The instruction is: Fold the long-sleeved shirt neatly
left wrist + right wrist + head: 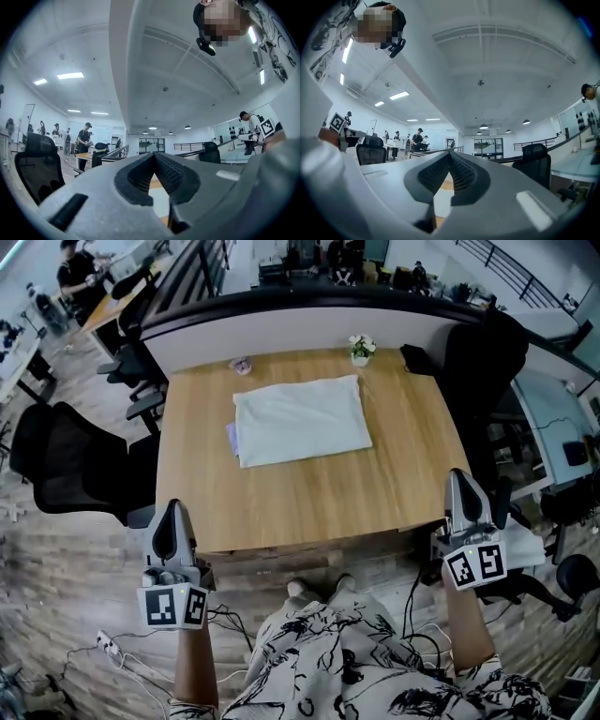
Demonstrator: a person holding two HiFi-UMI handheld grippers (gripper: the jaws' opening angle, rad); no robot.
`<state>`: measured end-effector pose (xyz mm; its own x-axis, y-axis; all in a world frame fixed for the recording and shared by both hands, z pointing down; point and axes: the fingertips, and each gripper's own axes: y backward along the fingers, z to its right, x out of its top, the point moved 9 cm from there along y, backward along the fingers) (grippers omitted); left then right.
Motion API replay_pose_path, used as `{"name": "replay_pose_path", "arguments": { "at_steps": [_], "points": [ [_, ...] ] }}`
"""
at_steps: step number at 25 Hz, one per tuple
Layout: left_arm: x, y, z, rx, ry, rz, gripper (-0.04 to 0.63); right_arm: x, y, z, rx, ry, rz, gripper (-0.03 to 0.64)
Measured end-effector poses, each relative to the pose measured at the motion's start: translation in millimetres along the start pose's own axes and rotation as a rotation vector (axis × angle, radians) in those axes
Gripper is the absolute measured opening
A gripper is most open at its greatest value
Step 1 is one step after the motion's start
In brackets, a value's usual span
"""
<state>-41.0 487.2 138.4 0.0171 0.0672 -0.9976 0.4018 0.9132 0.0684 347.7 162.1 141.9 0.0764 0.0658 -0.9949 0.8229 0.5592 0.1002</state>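
The pale long-sleeved shirt [300,420] lies folded into a neat rectangle on the far half of the wooden table [309,498]. Both grippers are held off the table, in front of its near edge. My left gripper [171,514] hangs at the table's near left corner, shut and empty. My right gripper [463,486] is at the near right corner, also shut with nothing in it. In the left gripper view the jaws [153,157] meet at their tips and point level across the room. The right gripper view shows its jaws [449,155] closed the same way.
A small potted plant [361,348], a dark object [415,358] and a small pinkish thing [241,365] sit along the table's far edge. Black office chairs [70,465] stand at the left and right [483,362]. Cables lie on the floor near my legs [356,662].
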Motion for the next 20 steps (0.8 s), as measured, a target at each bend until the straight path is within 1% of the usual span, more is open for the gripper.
{"name": "replay_pose_path", "arguments": {
  "at_steps": [3,5,9,14,16,20],
  "points": [
    [6.4,25.6,8.5,0.042,-0.012,0.023,-0.005,1.9,20.4,6.2,-0.016,-0.039,0.010,0.006],
    [5.1,38.9,14.9,0.067,-0.012,0.016,-0.003,-1.5,32.4,12.7,-0.024,-0.058,0.019,0.006],
    [-3.4,56.9,26.2,0.096,-0.001,-0.019,0.000,-6.8,51.9,27.5,-0.028,-0.033,0.007,0.006],
    [-14.7,66.7,33.0,0.153,-0.019,-0.038,0.002,-15.4,67.5,48.3,-0.043,-0.009,-0.005,0.006],
    [-20.1,67.3,35.3,0.181,-0.038,-0.048,0.002,-21.7,70.9,52.9,-0.044,0.002,-0.012,0.006],
    [-29.8,66.6,42.2,0.184,-0.061,-0.054,0.002,-36.9,74.3,58.1,-0.040,0.009,-0.042,0.006]
  ]
}}
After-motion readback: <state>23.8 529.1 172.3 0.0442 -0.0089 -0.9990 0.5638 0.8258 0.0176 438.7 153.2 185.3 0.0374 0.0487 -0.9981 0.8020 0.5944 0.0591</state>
